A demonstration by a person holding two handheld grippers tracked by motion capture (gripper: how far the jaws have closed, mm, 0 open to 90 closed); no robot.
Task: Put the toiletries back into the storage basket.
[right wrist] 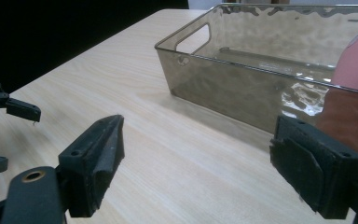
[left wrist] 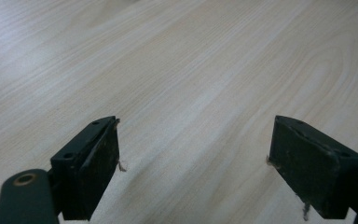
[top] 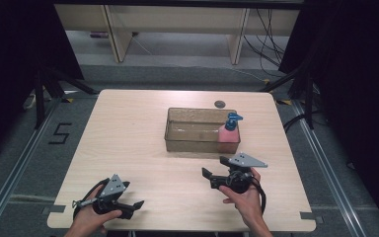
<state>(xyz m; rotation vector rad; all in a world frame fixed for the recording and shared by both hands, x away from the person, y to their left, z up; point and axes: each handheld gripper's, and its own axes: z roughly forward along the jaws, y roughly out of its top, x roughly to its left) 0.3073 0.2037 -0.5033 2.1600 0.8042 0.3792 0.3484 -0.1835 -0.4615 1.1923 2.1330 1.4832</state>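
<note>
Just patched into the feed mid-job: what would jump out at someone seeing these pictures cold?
First, the pink bottle with the blue pump top, standing upright in the right end of the clear smoky bin at the table's middle. Next, the right gripper, just in front of that bin with jaws wide open and nothing between them. The left gripper sits at the near left edge, jaws also open over bare wood.

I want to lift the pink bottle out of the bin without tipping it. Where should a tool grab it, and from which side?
Probably the neck just under the blue pump head, coming from above. The pink bottle stands upright in the right near corner of the clear bin, so the walls block a level approach to its body. The open right tool is nearest.
</note>
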